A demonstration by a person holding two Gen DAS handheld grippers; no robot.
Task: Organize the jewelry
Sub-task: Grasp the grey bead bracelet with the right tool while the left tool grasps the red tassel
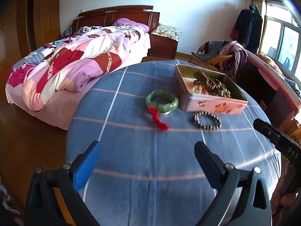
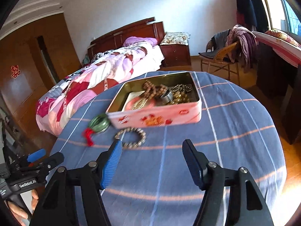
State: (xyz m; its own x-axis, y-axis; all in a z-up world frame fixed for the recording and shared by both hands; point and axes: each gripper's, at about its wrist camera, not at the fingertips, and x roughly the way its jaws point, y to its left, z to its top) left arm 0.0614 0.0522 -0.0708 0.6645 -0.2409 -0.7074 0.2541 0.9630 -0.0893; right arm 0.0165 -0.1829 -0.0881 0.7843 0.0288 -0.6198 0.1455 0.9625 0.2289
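Both grippers are empty with jaws spread wide: left gripper (image 1: 146, 146) hangs over bare cloth, right gripper (image 2: 152, 145) sits just short of the bead bracelet (image 2: 131, 137).

Two pieces lie loose on the worktop (image 1: 131, 169), both just in front of the tin (image 1: 210, 88):
- Bead bracelet (image 1: 207, 121): lying flat near the tin's front wall. Judging by looks, it's strung beads, so light, floppy, and it will sag and swing once lifted. The beads look round and glossy, likely slippery. Pinch across the strand at the near side of the loop, pads straddling one or two beads, not the gap.
- Jade bangle (image 1: 161, 101): flat beside the tin's left corner, red tassel (image 1: 158, 118) trailing toward you. Probably rigid, heavier, smooth and brittle, so don't drop it. Clamp the ring wall at the near arc, one finger inside, one outside. Avoid the tassel; it's soft and would let the bangle dangle.

Orientation: both rings lie hole-up, no real long axis. The tassel gives the bangle a direction: it points away from the tin, toward the near edge.

The tin is open, long side facing you, already holding a heap of beads and chains.
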